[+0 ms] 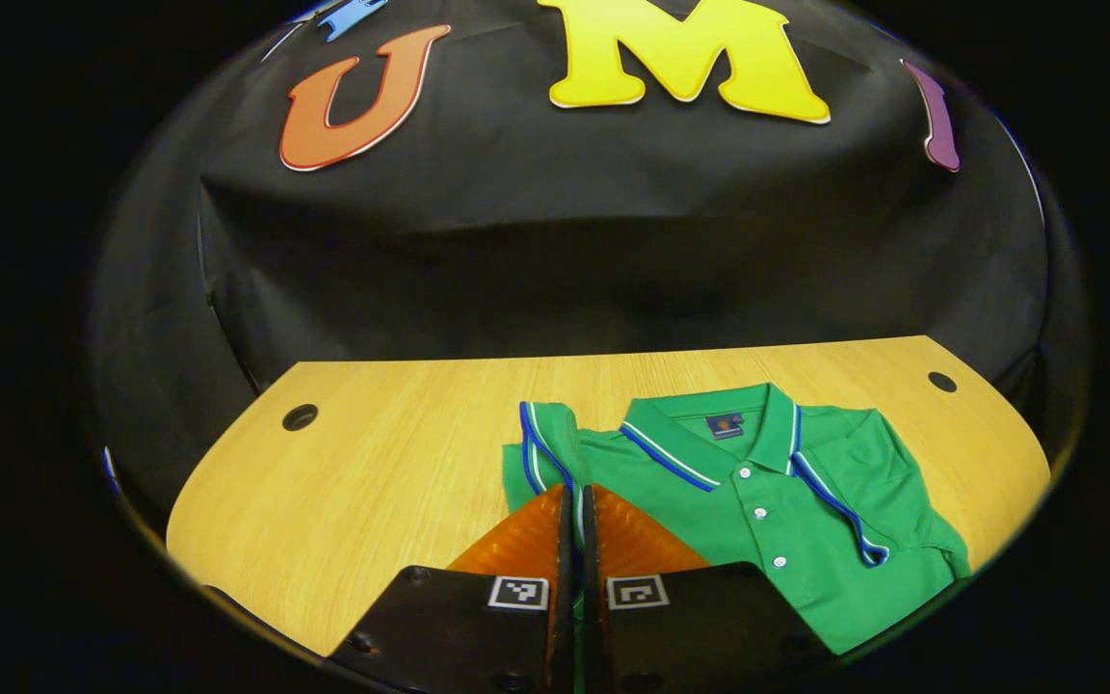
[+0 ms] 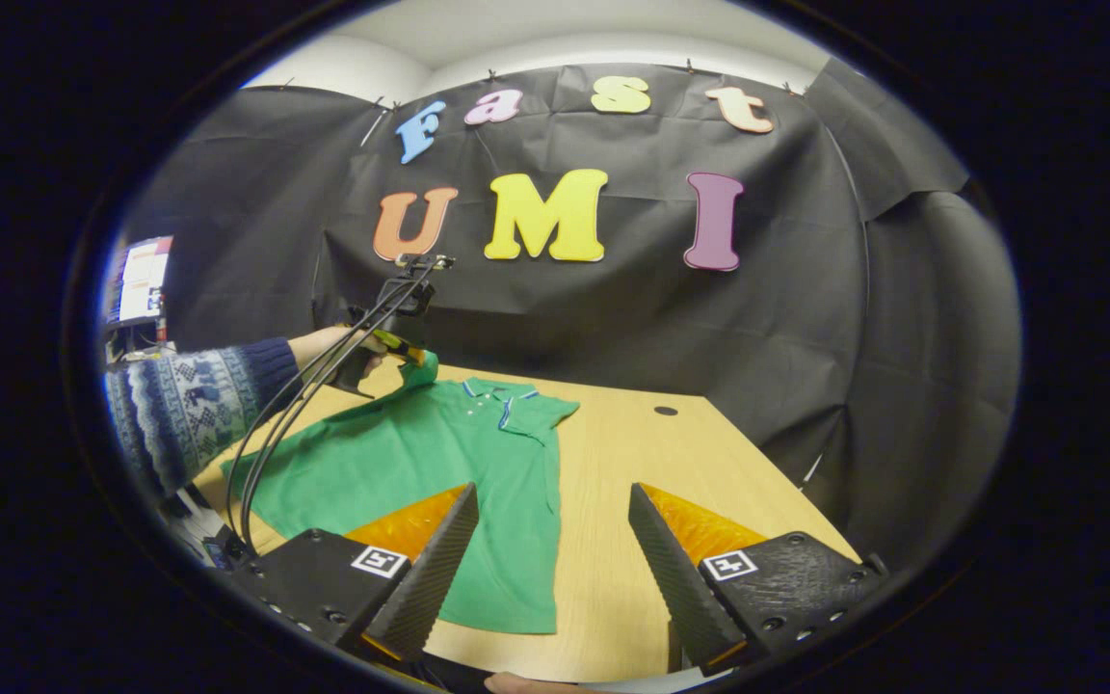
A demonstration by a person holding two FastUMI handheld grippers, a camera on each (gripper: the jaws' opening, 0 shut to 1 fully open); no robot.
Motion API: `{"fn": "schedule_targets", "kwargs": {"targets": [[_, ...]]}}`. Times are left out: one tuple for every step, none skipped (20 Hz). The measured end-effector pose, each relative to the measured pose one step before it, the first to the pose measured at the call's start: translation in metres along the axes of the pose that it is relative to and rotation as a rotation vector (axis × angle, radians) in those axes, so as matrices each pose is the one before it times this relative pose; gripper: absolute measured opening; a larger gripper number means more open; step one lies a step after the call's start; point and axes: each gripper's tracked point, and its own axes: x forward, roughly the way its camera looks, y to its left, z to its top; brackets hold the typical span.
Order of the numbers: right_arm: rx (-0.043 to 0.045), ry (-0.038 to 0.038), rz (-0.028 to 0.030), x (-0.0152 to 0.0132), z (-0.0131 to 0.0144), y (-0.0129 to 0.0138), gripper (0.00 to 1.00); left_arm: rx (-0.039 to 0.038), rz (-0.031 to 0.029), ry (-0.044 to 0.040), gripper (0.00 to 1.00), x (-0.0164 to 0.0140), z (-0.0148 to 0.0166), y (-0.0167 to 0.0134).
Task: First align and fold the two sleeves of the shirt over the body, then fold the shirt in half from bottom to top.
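In the left gripper view my left gripper (image 1: 574, 501) has its fingers pressed together on a striped edge of the green shirt (image 1: 757, 501), but the pinch itself is hidden behind the finger bodies, so I cannot tell how much cloth is between them. That view cuts off the shirt's lower body at the bottom; I only see the collar (image 1: 709, 434), the buttons and one sleeve (image 1: 863, 511) folded over the chest. From the right gripper view I get what that one lacks: the whole shirt (image 2: 420, 482) spread flat on the tabletop (image 2: 651, 482), its hem near the near edge and collar toward the far edge, with the left gripper (image 2: 401, 357) farther off, lifting the sleeve by the far left part of the tabletop, held by a hand (image 2: 324, 342) in a patterned sleeve. My right gripper (image 2: 555, 540) hangs above the near edge, fingers spread wide, holding nothing.
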Motion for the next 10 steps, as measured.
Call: {"fn": "schedule_targets", "kwargs": {"targets": [[0.00285, 0.00705, -0.00038, -0.00008, -0.00260, -0.00086, 0.96, 0.00967, 0.00983, 0.00612, 0.11, 0.00056, -0.00142, 0.00001], [-0.00059, 0.00463, -0.00378, -0.00035, -0.00092, -0.00131, 0.96, 0.00900, 0.01257, -0.00124, 0.14, 0.00001, 0.00207, 0.00038], [-0.00093, 0.00253, -0.00510, 0.00185, -0.00190, -0.00285, 0.96, 0.00083, 0.00353, -0.00322, 0.15, -0.00096, 0.00158, -0.00242], [0.00021, 0.00072, -0.00251, -0.00076, -0.00023, -0.00122, 0.96, -0.00836, -0.01164, -0.00124, 0.17, -0.00139, 0.00071, -0.00601], [0.00372, -0.00077, -0.00341, -0.00070, -0.00073, -0.00122, 0.96, -0.01106, -0.02841, 0.00362, 0.22, -0.00445, -0.00008, -0.00933], [0.00660, 0.00142, -0.00343, 0.00045, -0.00081, -0.00108, 0.96, -0.00740, -0.02064, -0.00678, 0.48, -0.00269, 0.00300, -0.00517], [0.00694, -0.00051, -0.00058, -0.00024, -0.00026, 0.00027, 0.95, -0.00025, -0.00429, -0.00607, 0.51, -0.00241, 0.00200, -0.00150], [0.00377, -0.00119, -0.00041, -0.00022, 0.00086, 0.00050, 0.96, 0.00351, 0.01295, -0.01202, 0.75, -0.00572, 0.00467, 0.00323], [-0.00033, -0.00107, -0.00040, 0.00109, -0.00029, -0.00083, 0.96, 0.00396, 0.02563, -0.01821, 0.97, -0.00668, 0.00527, 0.00667], [-0.00280, 0.00039, -0.00011, 0.00052, 0.00016, 0.00098, 0.96, -0.00443, 0.02131, -0.02136, 1.00, -0.00631, 0.00504, 0.00542]]}}
